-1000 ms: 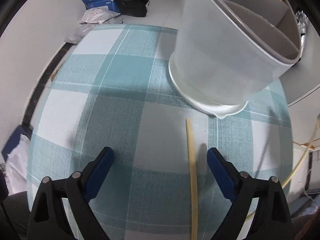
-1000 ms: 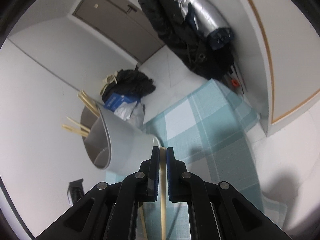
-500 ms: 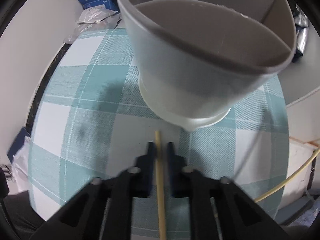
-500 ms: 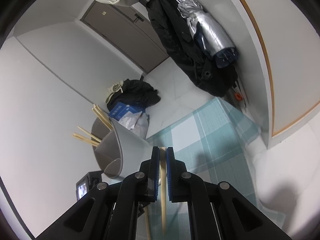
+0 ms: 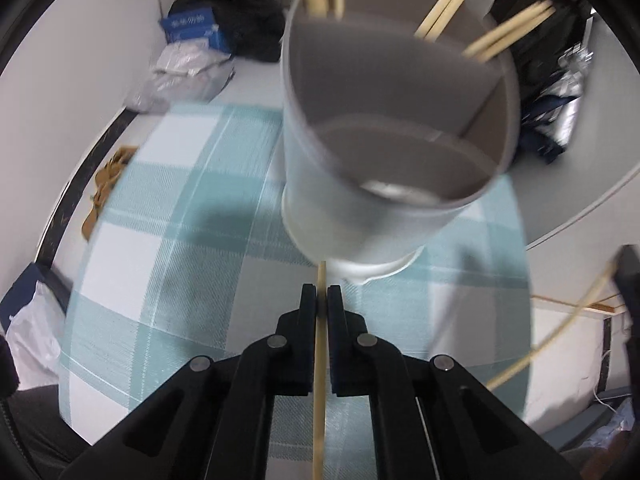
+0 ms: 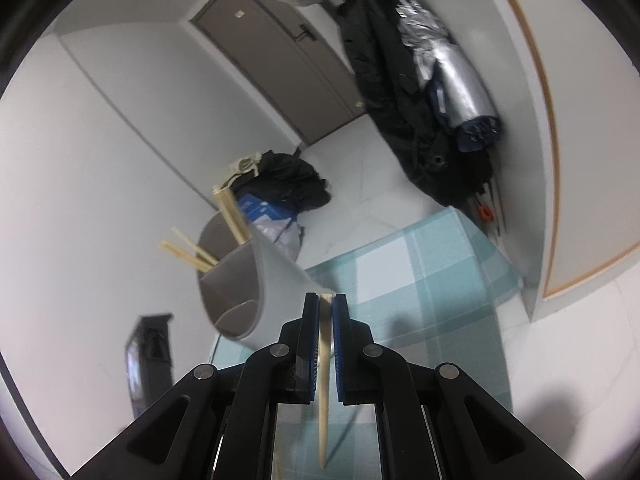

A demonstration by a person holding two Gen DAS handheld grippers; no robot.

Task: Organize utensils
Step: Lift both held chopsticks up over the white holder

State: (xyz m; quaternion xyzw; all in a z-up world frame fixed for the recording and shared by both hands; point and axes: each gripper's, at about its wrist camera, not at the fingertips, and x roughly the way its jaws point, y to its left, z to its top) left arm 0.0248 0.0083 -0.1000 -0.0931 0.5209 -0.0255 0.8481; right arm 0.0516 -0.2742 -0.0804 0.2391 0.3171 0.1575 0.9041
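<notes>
A white utensil holder point(image 5: 384, 184) with grey divided compartments stands on the teal checked cloth point(image 5: 168, 216); several wooden chopsticks point(image 5: 444, 16) lean in its far compartments. My left gripper point(image 5: 322, 294) is shut on a single chopstick point(image 5: 319, 380), lifted off the cloth just in front of the holder's base. In the right wrist view my right gripper point(image 6: 326, 304) is shut on another chopstick point(image 6: 324, 384), held up in the air with the holder point(image 6: 256, 284) to its left and below.
A black bag with a blue box point(image 5: 192, 28) and plastic bags point(image 5: 184, 76) lie on the floor beyond the cloth. Dark coats point(image 6: 384, 92) hang at the wall by a door point(image 6: 280, 52). A thin yellowish cord point(image 5: 560, 320) runs at the right.
The left gripper closed on the chopstick lying on the cloth and lifted it toward the holder. The right gripper rose a little and rolled, keeping its chopstick.
</notes>
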